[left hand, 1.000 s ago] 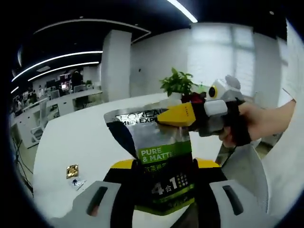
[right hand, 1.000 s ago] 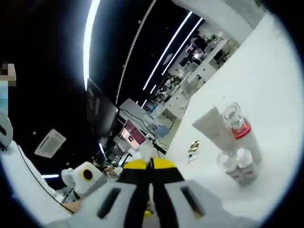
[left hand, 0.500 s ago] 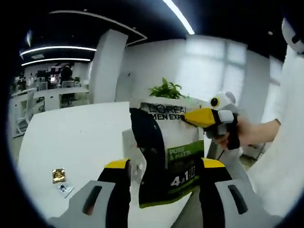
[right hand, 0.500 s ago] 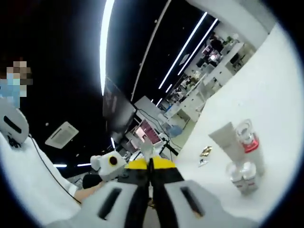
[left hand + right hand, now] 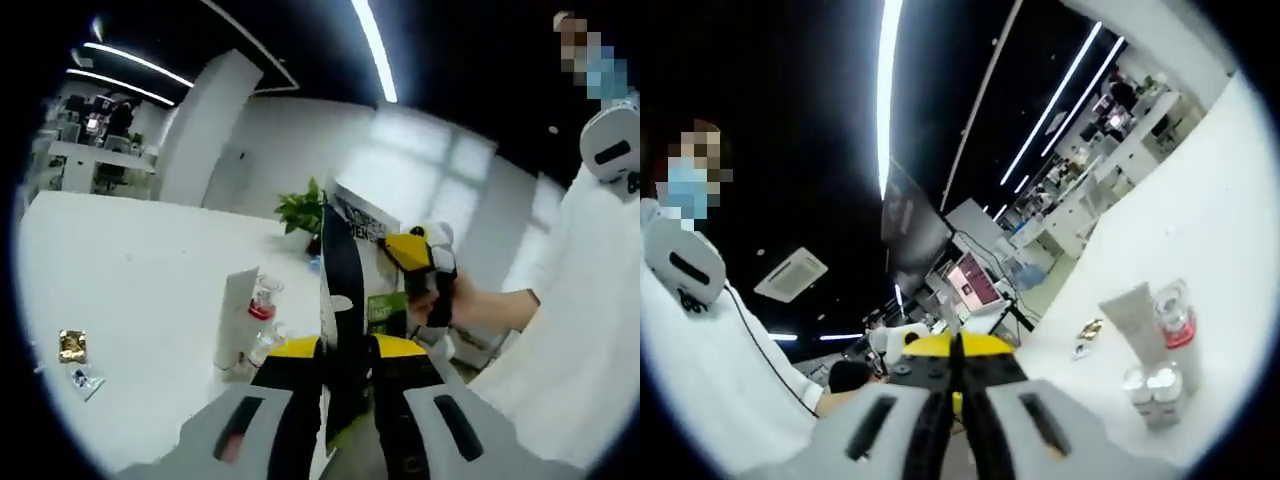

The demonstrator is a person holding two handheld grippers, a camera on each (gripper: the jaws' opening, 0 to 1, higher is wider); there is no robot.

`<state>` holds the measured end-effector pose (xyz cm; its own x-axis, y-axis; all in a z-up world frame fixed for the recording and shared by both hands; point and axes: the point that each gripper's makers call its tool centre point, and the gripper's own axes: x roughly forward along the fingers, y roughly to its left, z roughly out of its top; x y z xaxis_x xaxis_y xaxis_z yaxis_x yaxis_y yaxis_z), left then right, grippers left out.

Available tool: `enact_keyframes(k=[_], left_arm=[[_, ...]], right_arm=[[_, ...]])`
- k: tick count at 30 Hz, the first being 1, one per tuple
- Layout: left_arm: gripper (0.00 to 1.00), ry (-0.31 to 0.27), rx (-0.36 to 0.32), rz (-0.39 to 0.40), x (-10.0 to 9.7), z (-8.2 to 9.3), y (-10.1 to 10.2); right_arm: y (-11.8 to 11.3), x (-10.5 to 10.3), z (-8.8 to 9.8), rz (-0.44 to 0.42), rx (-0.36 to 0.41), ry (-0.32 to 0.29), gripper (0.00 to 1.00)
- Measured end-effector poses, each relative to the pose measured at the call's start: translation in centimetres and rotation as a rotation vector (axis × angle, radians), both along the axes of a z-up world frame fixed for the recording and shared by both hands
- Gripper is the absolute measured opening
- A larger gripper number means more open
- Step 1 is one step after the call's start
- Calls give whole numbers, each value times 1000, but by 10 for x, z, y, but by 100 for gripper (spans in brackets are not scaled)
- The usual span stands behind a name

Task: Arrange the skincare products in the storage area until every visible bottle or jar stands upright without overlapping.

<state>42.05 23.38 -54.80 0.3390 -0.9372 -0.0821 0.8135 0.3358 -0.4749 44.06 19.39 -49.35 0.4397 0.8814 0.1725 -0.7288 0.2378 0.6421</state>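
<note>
Black-green pouch (image 5: 345, 300) clamped edge-on in left gripper (image 5: 346, 352); right gripper (image 5: 398, 248) pinching its top corner.

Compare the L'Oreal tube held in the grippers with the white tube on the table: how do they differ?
The L'Oreal tube is dark with a green band and lettering; the white tube looks plain. The L'Oreal tube is held off the table, pinched by the left gripper and the right gripper; the white tube stands upright on the table beside a red-banded bottle. Both are flat-ended squeeze tubes.

Sachet's (image 5: 342, 300) lettering mostly unreadable (seen edge-on); lower end hidden.
</note>
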Motion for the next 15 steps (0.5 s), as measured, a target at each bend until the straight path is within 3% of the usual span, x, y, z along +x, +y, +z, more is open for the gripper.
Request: enact_keyframes(k=[3, 8, 12, 15], left_arm=[[1, 14, -36, -11, -7, 3, 0], [0, 92, -107, -18, -15, 10, 0], [0, 107, -170, 11, -14, 20, 4], [0, 120, -239, 27, -13, 32, 8]], right_arm=[[-2, 2, -2, -10, -13, -2, 1], [-1, 3, -2, -7, 4, 11, 2], [-1, 0, 0, -13, 36, 2, 9], [1, -6, -2, 7, 86, 34, 17]])
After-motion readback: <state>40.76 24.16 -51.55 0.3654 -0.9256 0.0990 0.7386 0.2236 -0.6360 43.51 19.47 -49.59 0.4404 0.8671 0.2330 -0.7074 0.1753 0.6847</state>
